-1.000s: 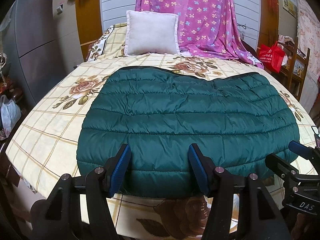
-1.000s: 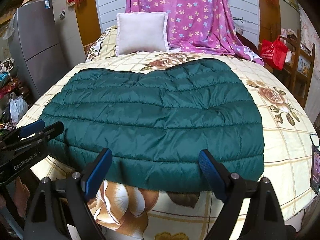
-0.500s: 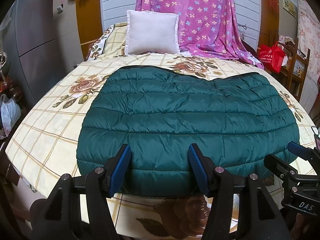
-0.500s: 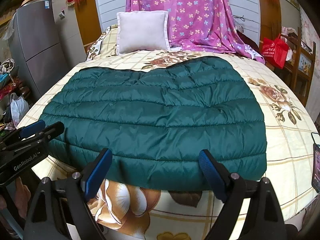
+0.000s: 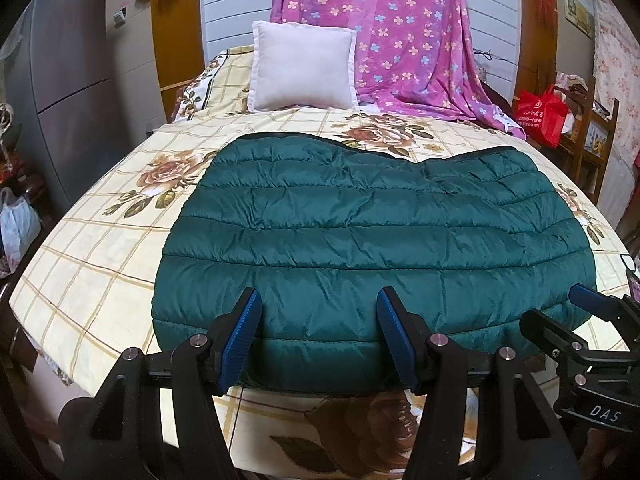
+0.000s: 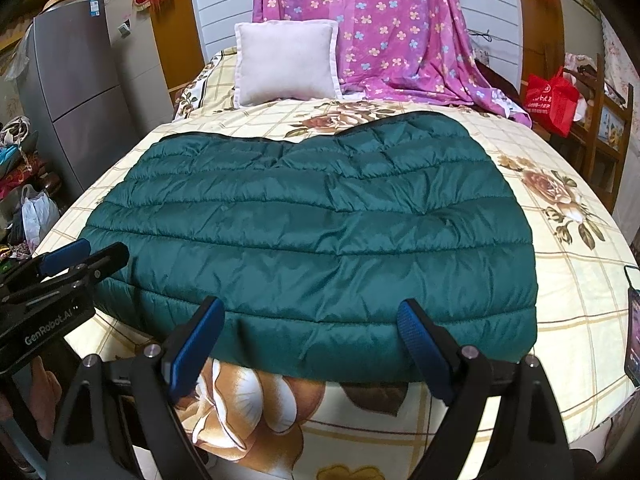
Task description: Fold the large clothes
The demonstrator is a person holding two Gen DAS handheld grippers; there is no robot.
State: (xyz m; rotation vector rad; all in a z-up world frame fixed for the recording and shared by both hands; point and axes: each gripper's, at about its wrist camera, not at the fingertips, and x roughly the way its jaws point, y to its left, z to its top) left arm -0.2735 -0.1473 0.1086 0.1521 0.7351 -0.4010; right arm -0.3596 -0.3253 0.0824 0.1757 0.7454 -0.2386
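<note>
A big bed (image 5: 92, 248) is covered with a cream sheet marked with brown lines and large flowers. A dark green puffy coat (image 5: 372, 240) is spread flat across the middle of the bed, and its near edge is laid close to the near side of the bed. In the right wrist view the same green coat (image 6: 312, 236) is seen stretched from side to side, with puffy rows sewn across it. A purple cloth with small flowers (image 5: 404, 36) is hung at the far end of the bed, down onto the sheet. A grey fridge (image 5: 60, 92) is seen to the left of the bed. A white pillow (image 5: 302, 68) is stood up at the far end, just beside the purple cloth. A red bag (image 5: 542, 114) is kept on a wooden shelf to the right, well apart from the coat. A white plastic bag (image 5: 18, 226) is seen low on the left. The left gripper (image 5: 320, 332) is held over the near edge of the coat with its blue fingers spread apart, and nothing is grasped. The right gripper (image 6: 308, 340) is held over the same edge, further right, with its fingers spread even wider, and nothing is pinched by them.
</note>
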